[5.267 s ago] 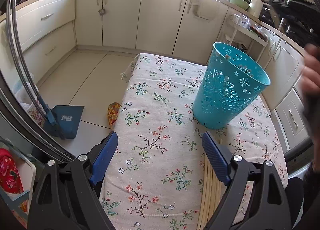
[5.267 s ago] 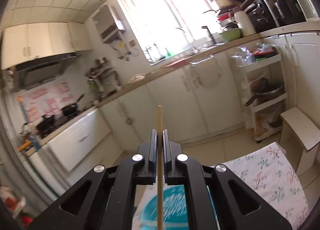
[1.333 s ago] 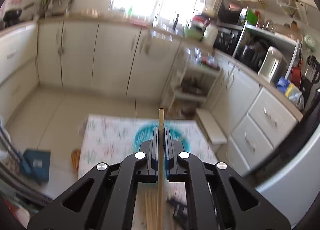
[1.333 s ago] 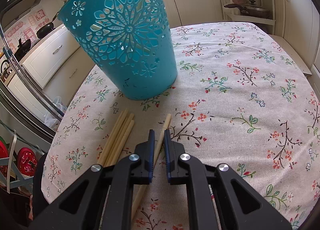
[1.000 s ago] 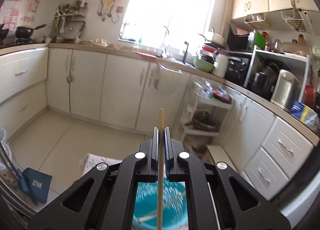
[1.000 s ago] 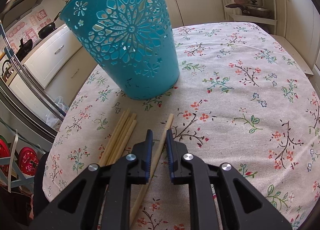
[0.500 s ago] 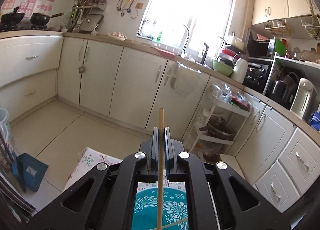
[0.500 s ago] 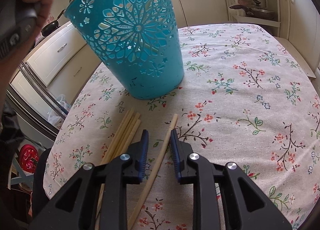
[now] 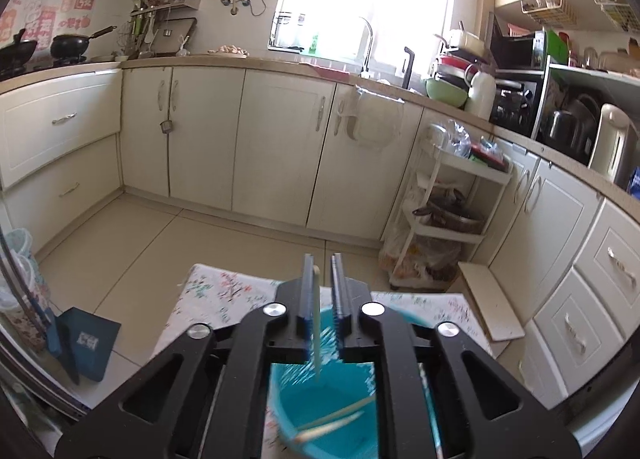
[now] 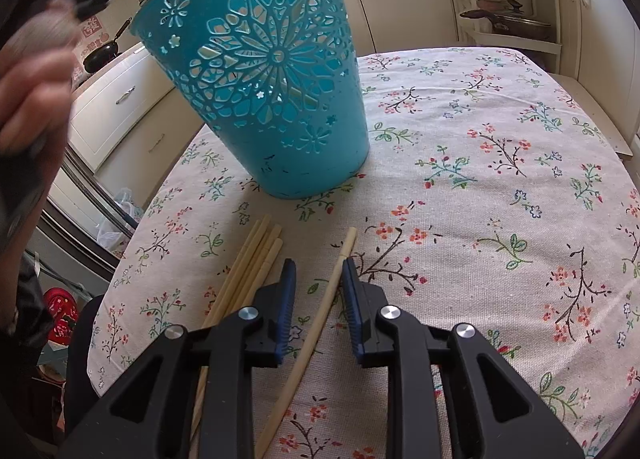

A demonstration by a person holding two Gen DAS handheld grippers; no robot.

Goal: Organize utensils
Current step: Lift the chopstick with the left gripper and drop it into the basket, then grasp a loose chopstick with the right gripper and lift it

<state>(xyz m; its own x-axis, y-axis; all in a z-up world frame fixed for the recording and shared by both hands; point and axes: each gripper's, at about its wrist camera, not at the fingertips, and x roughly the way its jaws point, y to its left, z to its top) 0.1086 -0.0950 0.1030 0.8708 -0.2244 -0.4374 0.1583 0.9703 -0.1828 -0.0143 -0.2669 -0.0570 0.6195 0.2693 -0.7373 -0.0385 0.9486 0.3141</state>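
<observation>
A teal perforated bucket (image 10: 276,91) stands on the floral tablecloth (image 10: 500,179). My left gripper (image 9: 320,271) hangs over the bucket's mouth (image 9: 332,411) with its jaws slightly apart. A pale chopstick (image 9: 317,323) is slipping down between them into the bucket, where two chopsticks (image 9: 332,423) lie. My right gripper (image 10: 318,271) is open low over the cloth, its jaws on either side of a single chopstick (image 10: 320,323). A bundle of several chopsticks (image 10: 244,271) lies just left of it.
The left hand and its gripper (image 10: 36,71) show blurred at the upper left of the right wrist view. Kitchen cabinets (image 9: 280,147), a white shelf trolley (image 9: 448,211) and a blue dustpan (image 9: 86,339) on the floor surround the table.
My left gripper has opened and its chopstick is dropping into the bucket. My right gripper has opened wider and settled around the single chopstick.
</observation>
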